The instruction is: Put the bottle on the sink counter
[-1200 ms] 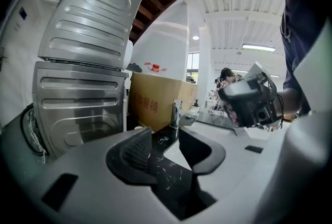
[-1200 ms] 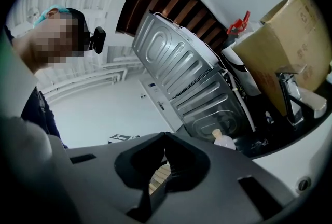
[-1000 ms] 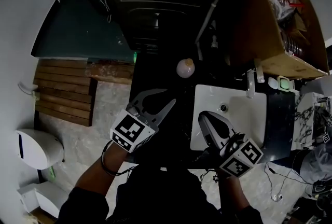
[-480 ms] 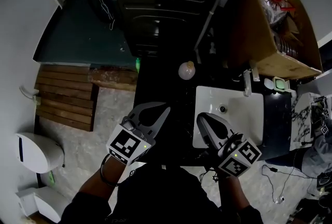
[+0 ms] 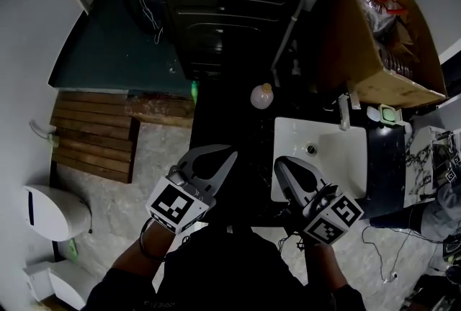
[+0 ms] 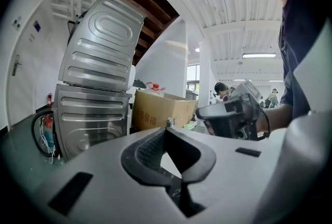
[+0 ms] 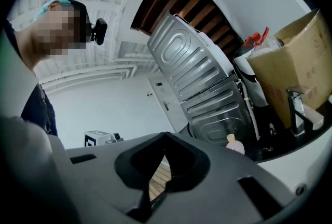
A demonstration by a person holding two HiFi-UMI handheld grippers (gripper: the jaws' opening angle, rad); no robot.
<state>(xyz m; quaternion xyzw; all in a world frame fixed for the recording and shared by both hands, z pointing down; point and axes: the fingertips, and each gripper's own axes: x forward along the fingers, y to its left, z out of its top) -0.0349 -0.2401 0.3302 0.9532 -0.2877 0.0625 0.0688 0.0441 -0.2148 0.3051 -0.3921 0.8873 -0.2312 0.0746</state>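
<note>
Two forearms reach forward side by side, level. Left tongs [image 5: 229, 156] and right tongs [image 5: 279, 162] are each pressed together, holding nothing. Bottle [image 5: 261, 96] stands upright on the counter [image 5: 227, 111] beyond them, beside the sink [image 5: 353, 131].

A pale wall [image 5: 29, 29] filled the upper left of the head view, with a dark green surface [image 5: 108, 50] beside it. Below lay a wooden slatted platform [image 5: 90, 137] at the left edge. Mottled pale stone floor [image 5: 144, 173] ran toward the bottom, where a white lidded fixture [image 5: 54, 210] stood at lower left. A ribbed steel appliance [image 5: 230, 7] occupied the top centre, a cardboard box [image 5: 382, 50] the upper right, and the black sink counter [image 5: 227, 122] the middle. In the left gripper view a strip light [image 6: 259, 55] glowed on the white ceiling at right, and a bright window [image 6: 193, 73] showed at centre.
</note>
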